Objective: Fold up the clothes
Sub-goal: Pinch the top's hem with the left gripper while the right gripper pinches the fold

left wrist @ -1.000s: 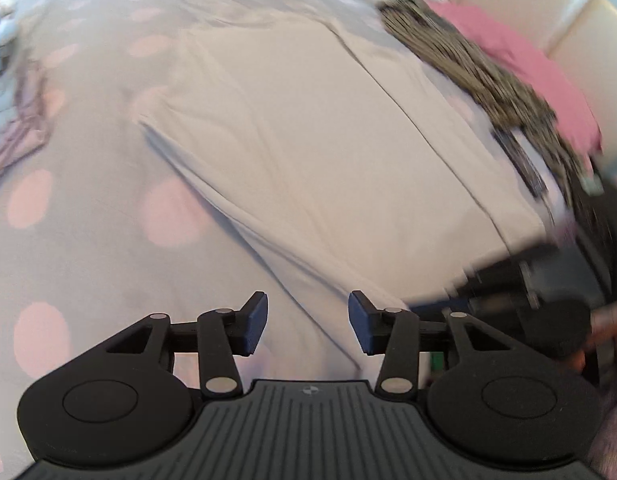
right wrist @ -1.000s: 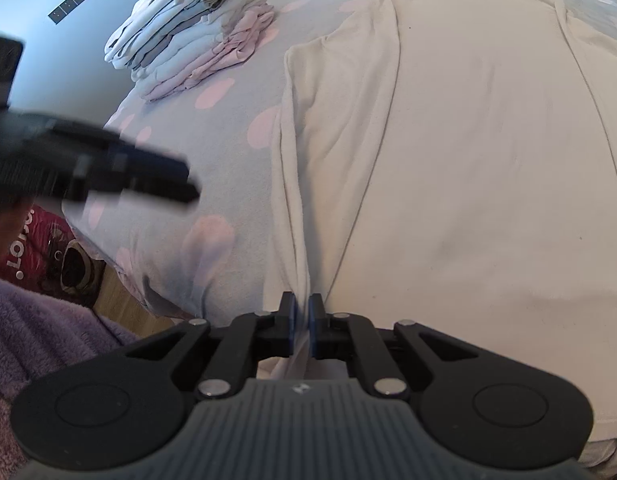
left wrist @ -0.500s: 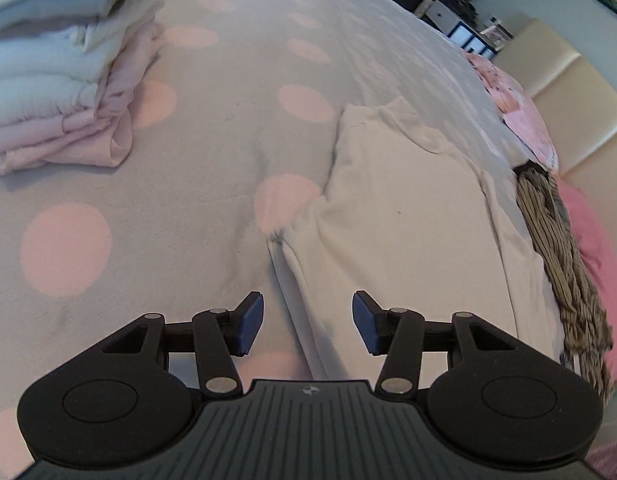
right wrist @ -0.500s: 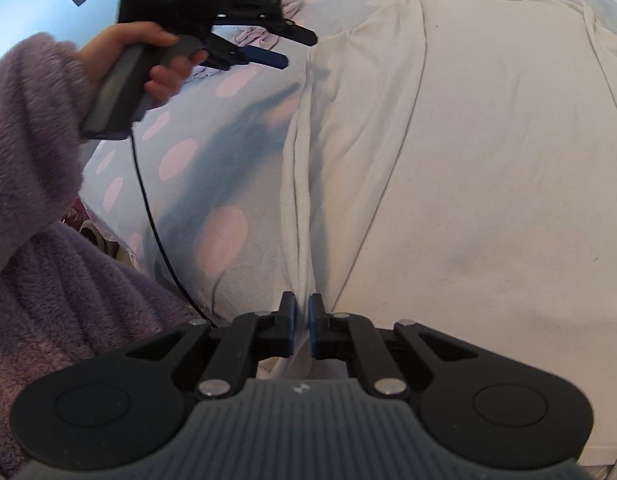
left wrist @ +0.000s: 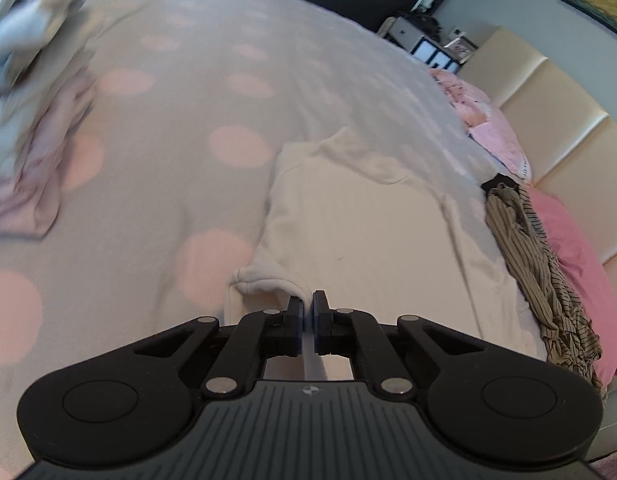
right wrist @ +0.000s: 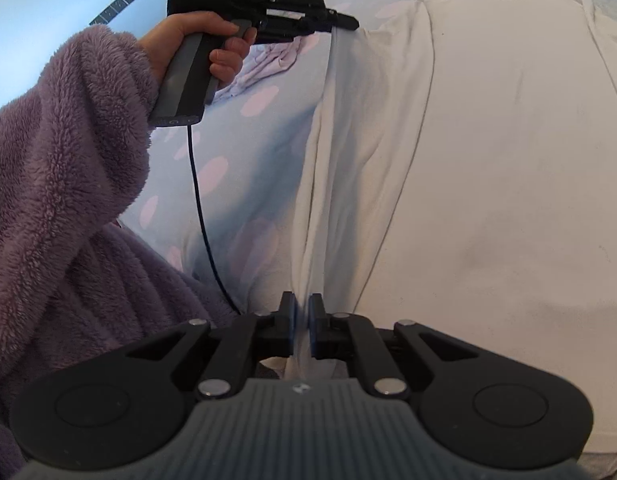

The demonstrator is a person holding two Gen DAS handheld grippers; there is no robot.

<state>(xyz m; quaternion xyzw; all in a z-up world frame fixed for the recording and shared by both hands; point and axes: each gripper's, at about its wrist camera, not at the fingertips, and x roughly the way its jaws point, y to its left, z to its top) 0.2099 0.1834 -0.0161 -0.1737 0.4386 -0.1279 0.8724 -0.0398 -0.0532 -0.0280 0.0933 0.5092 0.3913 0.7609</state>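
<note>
- Closing on the cloth, the left claw point(left wrist: 307, 305) has just been squeezing its jaws together, and now a bit of the cream shirt point(left wrist: 360, 232) sits pinched between them, low in the middle of the left view.
- Half a second ago that claw stood wide above the shirt's edge with nothing in it.
- Seen from the right view, the left claw is at the top middle, with a hand point(right wrist: 200, 46) and a fuzzy purple sleeve point(right wrist: 68, 152) behind it, and the shirt's edge lifts up a little to meet it.
- The right claw point(right wrist: 302, 312) is narrow and holds the same long edge of the shirt lower down, at the bottom middle of its view, just as it did a second ago.
- The shirt lies flat on the grey bed cover with pink dots point(left wrist: 180, 92), filling the right side of the right view.
- A pile of folded clothes point(left wrist: 24, 92) sits at the upper left of the left view, looking blurry.
- With both claws on one side edge, I think that side is ready to be lifted and laid over the middle for a fold.
</note>
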